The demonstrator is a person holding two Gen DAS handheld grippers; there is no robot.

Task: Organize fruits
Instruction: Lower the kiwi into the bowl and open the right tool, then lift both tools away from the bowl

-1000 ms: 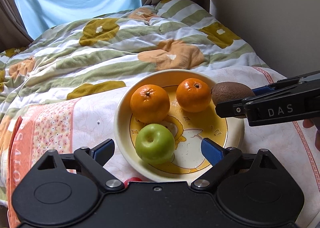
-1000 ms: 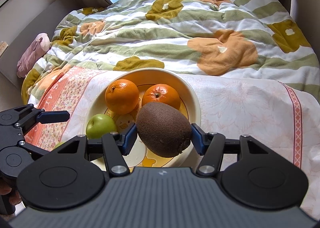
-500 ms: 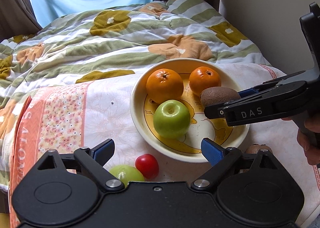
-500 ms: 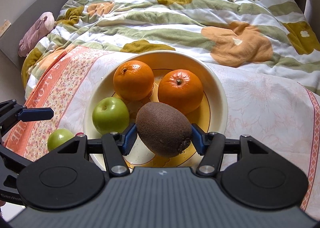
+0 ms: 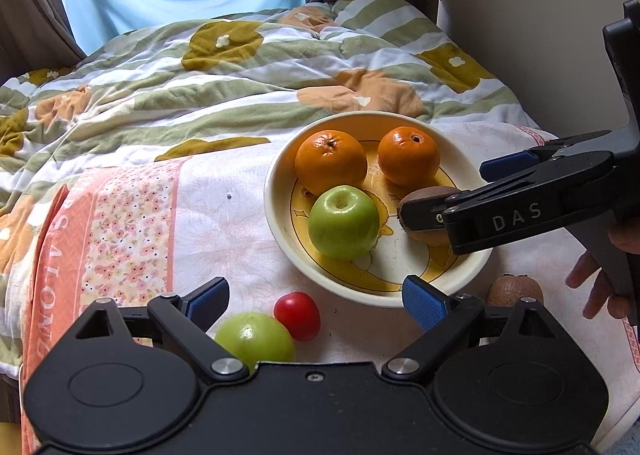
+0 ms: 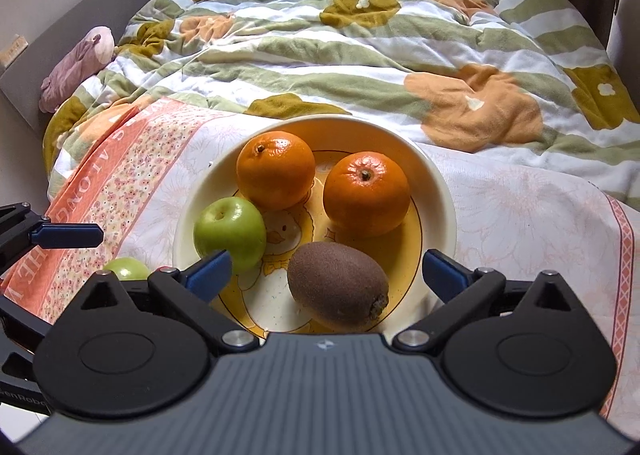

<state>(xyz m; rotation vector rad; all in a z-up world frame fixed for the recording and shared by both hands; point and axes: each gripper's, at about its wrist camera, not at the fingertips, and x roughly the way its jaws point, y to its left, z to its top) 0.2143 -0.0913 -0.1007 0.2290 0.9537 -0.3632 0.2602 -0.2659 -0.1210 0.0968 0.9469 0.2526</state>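
A cream bowl [image 6: 440,191] [image 5: 280,215] on the cloth holds two oranges [image 6: 276,169] [image 6: 366,193], a green apple [image 6: 230,233] [image 5: 344,221] and a brown kiwi [image 6: 338,285] [image 5: 424,195]. My right gripper [image 6: 326,269] is open, its jaws wide on either side of the kiwi, which lies free in the bowl. My left gripper [image 5: 316,295] is open and empty in front of the bowl. On the cloth near it lie a second green apple [image 5: 254,341], a small red fruit [image 5: 297,315] and a second kiwi [image 5: 514,289].
The floral cloth [image 5: 132,223] covers the surface; a striped quilt [image 6: 360,47] lies behind it. A pink plush toy [image 6: 76,67] rests at the far left. A wall [image 5: 540,35] stands to the right.
My right gripper has opened and let the kiwi go into the bowl. My left gripper has drawn back, bringing the loose apple, red fruit and second kiwi into view.
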